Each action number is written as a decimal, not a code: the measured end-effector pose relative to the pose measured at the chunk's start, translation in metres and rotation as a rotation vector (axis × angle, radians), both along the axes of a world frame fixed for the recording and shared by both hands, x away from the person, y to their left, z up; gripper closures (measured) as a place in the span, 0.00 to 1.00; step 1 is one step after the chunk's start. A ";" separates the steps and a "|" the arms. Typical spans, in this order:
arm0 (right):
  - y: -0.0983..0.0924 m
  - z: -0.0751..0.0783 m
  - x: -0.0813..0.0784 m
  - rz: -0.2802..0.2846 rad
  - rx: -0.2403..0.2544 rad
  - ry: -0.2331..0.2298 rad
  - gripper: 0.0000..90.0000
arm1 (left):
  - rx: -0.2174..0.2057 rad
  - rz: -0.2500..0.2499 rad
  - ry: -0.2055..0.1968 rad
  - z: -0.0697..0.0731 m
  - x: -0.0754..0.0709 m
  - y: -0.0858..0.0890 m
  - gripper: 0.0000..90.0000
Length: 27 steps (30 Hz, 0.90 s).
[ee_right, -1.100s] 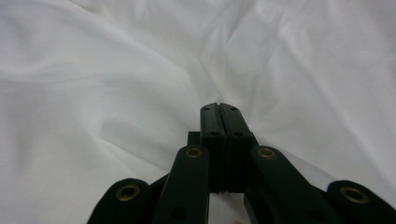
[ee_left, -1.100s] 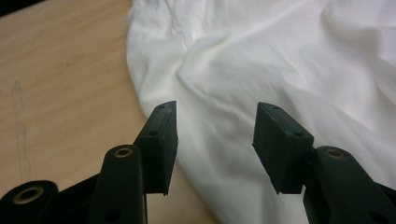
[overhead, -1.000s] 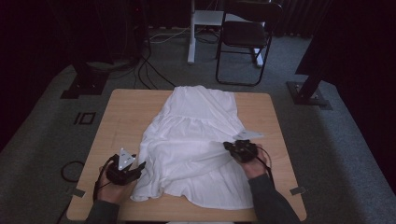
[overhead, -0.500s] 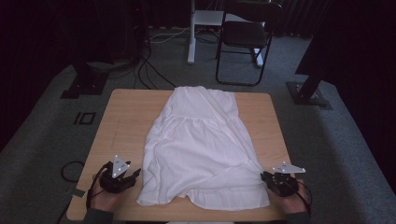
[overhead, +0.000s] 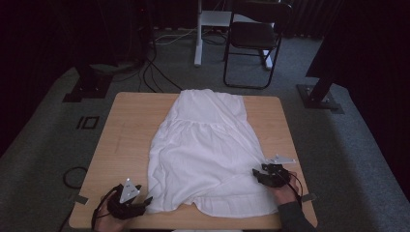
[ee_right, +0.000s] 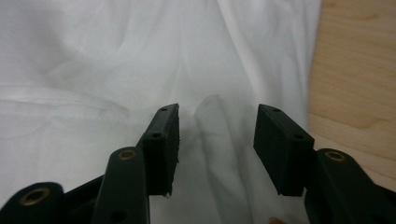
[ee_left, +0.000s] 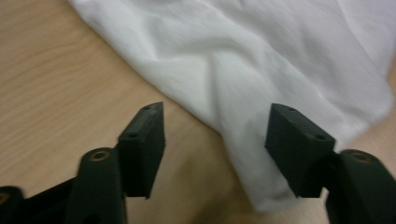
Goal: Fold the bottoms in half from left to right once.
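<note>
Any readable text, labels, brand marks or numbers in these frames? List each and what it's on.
None readable: no print or tag shows on the white garment, the wooden table, the left gripper or the right gripper. The floor marking is a plain outlined rectangle, not lettering.

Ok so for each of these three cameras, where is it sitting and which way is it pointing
High view: fixed above the person's side, looking forward and down on the wooden table and white dress; both hands, left gripper and right gripper show.
Left gripper view: rides the left gripper, looking along its open jaws at the dress's hem corner.
Right gripper view: rides the right gripper, jaws open over the cloth near its side edge.
Shared: all three show the dress and table.
</note>
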State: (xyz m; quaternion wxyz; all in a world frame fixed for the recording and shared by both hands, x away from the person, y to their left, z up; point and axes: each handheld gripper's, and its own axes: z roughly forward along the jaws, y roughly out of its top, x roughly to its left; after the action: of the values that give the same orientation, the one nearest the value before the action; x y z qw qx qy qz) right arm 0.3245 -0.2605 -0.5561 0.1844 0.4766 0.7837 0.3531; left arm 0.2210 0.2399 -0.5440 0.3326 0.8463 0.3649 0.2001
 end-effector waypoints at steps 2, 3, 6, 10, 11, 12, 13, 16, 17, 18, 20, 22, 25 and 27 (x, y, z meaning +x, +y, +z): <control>0.003 -0.002 0.002 0.006 -0.011 0.011 0.54 | -0.010 -0.005 0.017 -0.002 -0.001 0.000 0.37; 0.004 -0.003 0.002 0.013 -0.016 0.013 0.58 | -0.008 -0.008 0.026 -0.004 -0.001 0.000 0.36; 0.004 -0.002 0.001 0.038 -0.003 0.028 0.71 | 0.012 -0.004 0.055 -0.011 0.003 -0.006 0.37; -0.001 0.009 -0.014 0.060 0.035 0.011 0.98 | -0.009 0.003 0.079 -0.007 0.008 -0.005 0.82; -0.004 0.011 -0.018 0.059 0.047 0.001 0.99 | -0.016 0.012 0.069 -0.005 0.008 -0.003 0.91; -0.007 0.014 -0.022 0.056 0.063 -0.007 0.99 | -0.037 0.028 0.051 -0.001 0.007 0.001 0.97; -0.011 0.017 -0.027 0.057 0.082 -0.021 0.99 | -0.060 0.044 0.025 0.005 0.005 0.006 0.98; -0.026 0.027 -0.045 0.061 0.139 -0.067 0.99 | -0.087 0.123 -0.085 0.027 -0.004 0.023 0.98; -0.032 0.030 -0.051 0.064 0.158 -0.073 0.99 | -0.079 0.152 -0.122 0.035 -0.009 0.028 0.98; -0.039 0.033 -0.058 0.070 0.172 -0.080 0.99 | -0.069 0.173 -0.154 0.042 -0.013 0.031 0.99; -0.051 0.038 -0.073 0.084 0.188 -0.103 0.99 | -0.083 0.169 -0.194 0.055 -0.022 0.036 0.98; -0.061 0.042 -0.088 0.112 0.236 -0.128 0.99 | -0.099 0.140 -0.200 0.062 -0.028 0.035 0.98; -0.070 0.041 -0.105 0.127 0.225 -0.135 0.99 | -0.091 0.101 -0.183 0.060 -0.029 0.028 0.93; -0.074 0.035 -0.109 0.154 0.210 -0.098 0.96 | -0.075 0.087 -0.169 0.054 -0.026 0.025 0.84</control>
State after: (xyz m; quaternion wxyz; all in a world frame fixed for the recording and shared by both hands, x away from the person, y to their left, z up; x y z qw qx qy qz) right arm 0.2152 -0.3340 -0.5215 0.1439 0.4141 0.7665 0.4693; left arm 0.1953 0.2650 -0.4901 0.3846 0.7966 0.3794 0.2712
